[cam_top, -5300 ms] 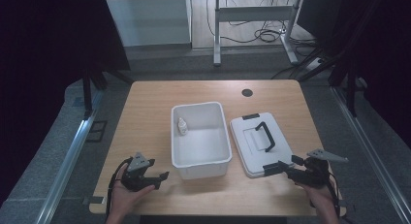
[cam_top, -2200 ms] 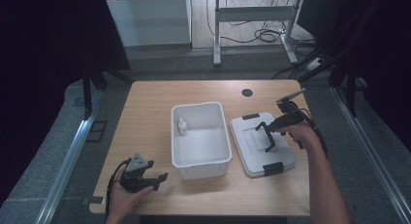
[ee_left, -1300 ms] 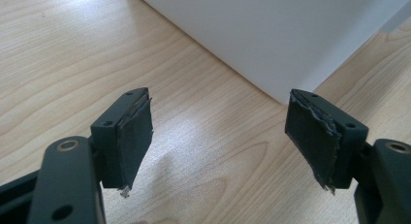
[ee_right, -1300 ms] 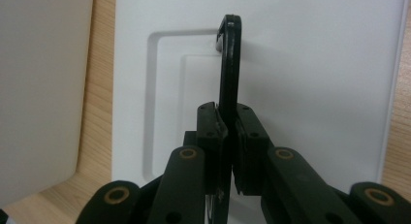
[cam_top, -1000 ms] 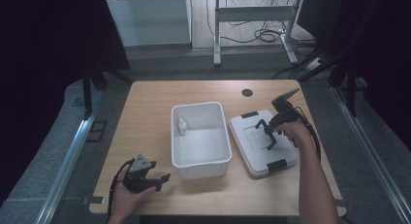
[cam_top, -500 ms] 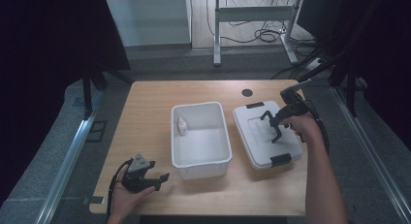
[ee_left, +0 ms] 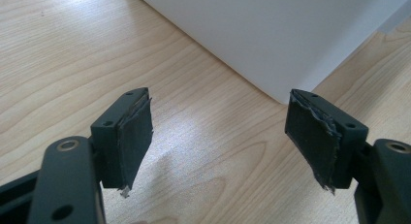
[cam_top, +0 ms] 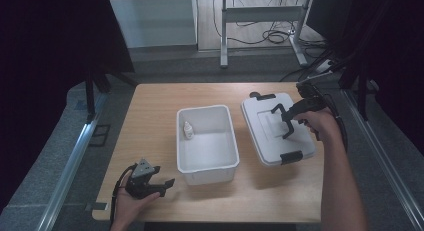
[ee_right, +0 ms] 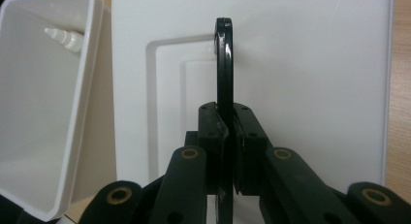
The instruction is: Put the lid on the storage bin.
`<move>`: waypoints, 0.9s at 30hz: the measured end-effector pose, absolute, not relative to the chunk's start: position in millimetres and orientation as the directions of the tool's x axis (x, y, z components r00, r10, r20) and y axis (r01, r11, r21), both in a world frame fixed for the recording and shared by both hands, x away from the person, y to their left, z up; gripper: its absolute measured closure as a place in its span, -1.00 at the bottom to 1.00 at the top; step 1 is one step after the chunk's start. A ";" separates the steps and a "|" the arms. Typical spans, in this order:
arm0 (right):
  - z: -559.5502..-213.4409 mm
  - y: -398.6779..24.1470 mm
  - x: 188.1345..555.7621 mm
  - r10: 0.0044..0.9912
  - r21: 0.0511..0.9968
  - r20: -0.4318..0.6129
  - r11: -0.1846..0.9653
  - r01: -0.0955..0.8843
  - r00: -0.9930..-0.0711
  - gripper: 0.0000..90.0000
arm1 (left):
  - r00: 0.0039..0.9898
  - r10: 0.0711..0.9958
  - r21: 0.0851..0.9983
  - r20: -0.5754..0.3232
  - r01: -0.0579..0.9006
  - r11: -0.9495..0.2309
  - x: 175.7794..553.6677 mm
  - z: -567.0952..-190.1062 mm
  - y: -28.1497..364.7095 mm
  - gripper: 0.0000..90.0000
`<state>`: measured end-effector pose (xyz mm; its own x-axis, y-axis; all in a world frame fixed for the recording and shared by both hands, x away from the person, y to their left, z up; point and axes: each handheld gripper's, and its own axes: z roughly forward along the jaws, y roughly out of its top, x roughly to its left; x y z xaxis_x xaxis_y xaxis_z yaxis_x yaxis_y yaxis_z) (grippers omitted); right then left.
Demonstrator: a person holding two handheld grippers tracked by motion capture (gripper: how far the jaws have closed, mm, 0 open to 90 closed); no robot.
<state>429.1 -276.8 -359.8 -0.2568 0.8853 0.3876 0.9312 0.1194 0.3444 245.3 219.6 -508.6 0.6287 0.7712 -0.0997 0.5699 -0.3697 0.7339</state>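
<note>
You are pinching the lid's [cam_top: 278,128] black handle [ee_right: 224,78] with the right gripper [cam_top: 289,122], jaws closed flat on the thin bar from either side, as the right gripper view is showing; judging by that grip, you are taking the handle because it is the one part narrow enough to clamp, and it is sitting at mid-lid so the load should be hanging fairly balanced. The lid is sitting to the right of the bin [cam_top: 207,143], just beside it without touching, over the right part of the table [cam_top: 150,116], and appearing slightly tilted rather than lying flat; whether its near edge is resting on the wood you cannot be telling from the high view. Its long axis is running from the near table edge toward the far one, angled a little leftward at the far end, roughly parallel with the bin's long side; black clips are showing at both short ends. A small bottle [cam_top: 188,129] is lying inside the bin against its left wall. Your left gripper [cam_top: 159,183] is resting on the table by the bin's near left corner, jaws standing wide apart with nothing between them, seemingly parked clear of the opening
</note>
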 end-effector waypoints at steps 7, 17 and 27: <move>-351.6 -276.7 427.8 0.875 0.349 0.413 0.106 0.931 -0.254 0.88 | 0.629 0.771 0.733 -0.100 0.570 -0.371 245.1 -509.1 218.3 -0.43; -331.7 -269.3 424.6 0.860 0.377 0.435 0.096 0.921 -0.267 0.88 | 0.629 0.771 0.738 -0.104 0.569 -0.364 245.1 -508.5 219.4 -0.43; -316.6 -251.7 425.2 0.850 0.387 0.438 0.116 0.915 -0.293 0.88 | 0.628 0.771 0.738 -0.107 0.570 -0.361 245.3 -508.6 220.9 -0.43</move>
<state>425.2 -251.7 -316.6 -0.2932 0.8501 0.4375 0.9147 0.1162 0.3871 245.3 220.9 -508.6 0.6276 0.7711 -0.1073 0.5697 -0.3608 0.7384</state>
